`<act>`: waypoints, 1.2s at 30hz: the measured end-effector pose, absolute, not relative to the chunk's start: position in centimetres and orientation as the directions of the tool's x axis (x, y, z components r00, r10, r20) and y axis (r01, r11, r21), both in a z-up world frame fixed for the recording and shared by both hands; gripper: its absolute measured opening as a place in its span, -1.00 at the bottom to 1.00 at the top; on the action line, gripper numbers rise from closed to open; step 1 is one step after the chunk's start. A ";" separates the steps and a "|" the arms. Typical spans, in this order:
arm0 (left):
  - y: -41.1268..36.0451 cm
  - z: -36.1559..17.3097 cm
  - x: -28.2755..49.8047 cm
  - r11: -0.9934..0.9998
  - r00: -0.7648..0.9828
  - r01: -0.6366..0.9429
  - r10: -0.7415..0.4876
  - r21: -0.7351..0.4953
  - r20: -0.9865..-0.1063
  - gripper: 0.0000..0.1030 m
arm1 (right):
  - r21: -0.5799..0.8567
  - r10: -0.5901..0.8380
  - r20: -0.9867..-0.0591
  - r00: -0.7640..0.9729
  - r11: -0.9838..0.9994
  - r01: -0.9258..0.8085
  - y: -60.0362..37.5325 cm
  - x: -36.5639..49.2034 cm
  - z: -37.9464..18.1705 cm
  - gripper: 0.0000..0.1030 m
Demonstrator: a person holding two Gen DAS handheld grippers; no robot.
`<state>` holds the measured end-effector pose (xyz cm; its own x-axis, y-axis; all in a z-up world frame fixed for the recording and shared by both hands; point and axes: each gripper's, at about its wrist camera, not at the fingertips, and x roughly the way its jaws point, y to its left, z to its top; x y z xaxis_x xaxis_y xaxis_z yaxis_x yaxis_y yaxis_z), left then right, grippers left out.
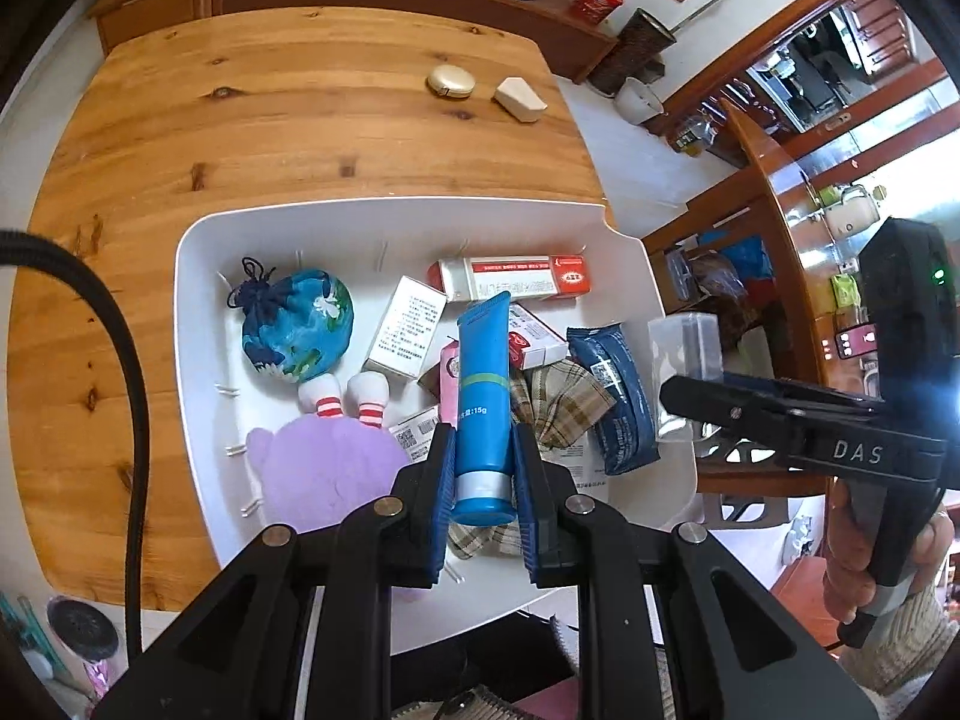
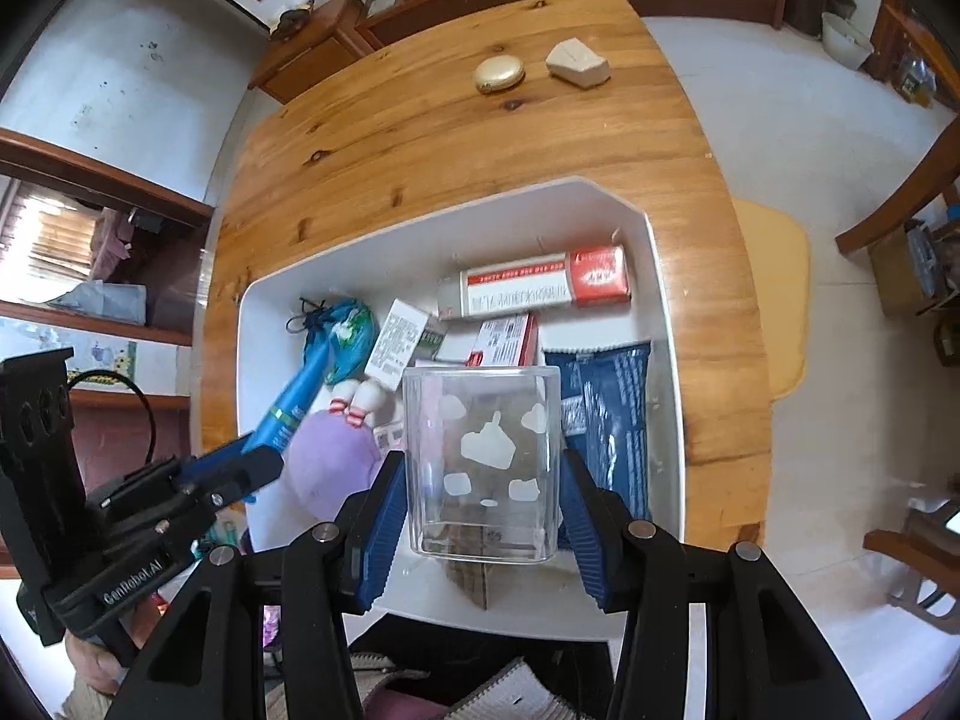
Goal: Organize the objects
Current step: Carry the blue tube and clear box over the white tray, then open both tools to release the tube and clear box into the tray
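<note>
Blue cream tube (image 1: pixel 483 396), clamped in the left gripper (image 1: pixel 483 480) jaws, points its long axis forward above the white tray (image 1: pixel 198 360); the clear plastic cup (image 2: pixel 483 456), seemingly clamped in the right gripper (image 2: pixel 483 510), hangs just right.

A blue tube (image 1: pixel 483 396), silver band near its cap, is held above the white tray (image 1: pixel 198 324) on the bench, crimped end pointing far. A clear plastic cup (image 2: pixel 483 462) with white cloud prints is held upright over the tray's near right side. Boxes, a blue pouch and a purple plush lie in the tray.
</note>
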<state>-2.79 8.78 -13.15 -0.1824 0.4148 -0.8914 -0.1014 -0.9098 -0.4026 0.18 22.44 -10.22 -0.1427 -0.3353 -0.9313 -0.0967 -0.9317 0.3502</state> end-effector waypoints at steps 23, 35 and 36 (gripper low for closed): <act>9.0 -12.9 -5.2 -0.936 -0.252 -0.156 0.345 -0.314 -0.904 0.27 | 0.263 -0.249 -0.958 -0.145 -0.961 -0.090 21.1 -1.8 -10.9 0.02; 8.7 -11.8 -4.1 -0.932 -0.249 -0.139 0.360 -0.335 -0.899 0.39 | 0.266 -0.251 -0.949 -0.190 -0.962 -0.059 20.2 -0.1 -8.5 0.02; 8.7 -11.6 -4.0 -0.931 -0.251 -0.140 0.364 -0.338 -0.897 0.39 | 0.269 -0.253 -0.947 -0.197 -0.962 -0.056 20.1 -0.1 -8.2 0.02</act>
<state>-4.01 8.72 -11.59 -0.2511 0.3635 -0.8971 -0.1395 -0.9307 -0.3381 -0.06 20.05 -8.23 -0.1971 -0.2531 -0.9472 -0.0561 -0.9616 0.2686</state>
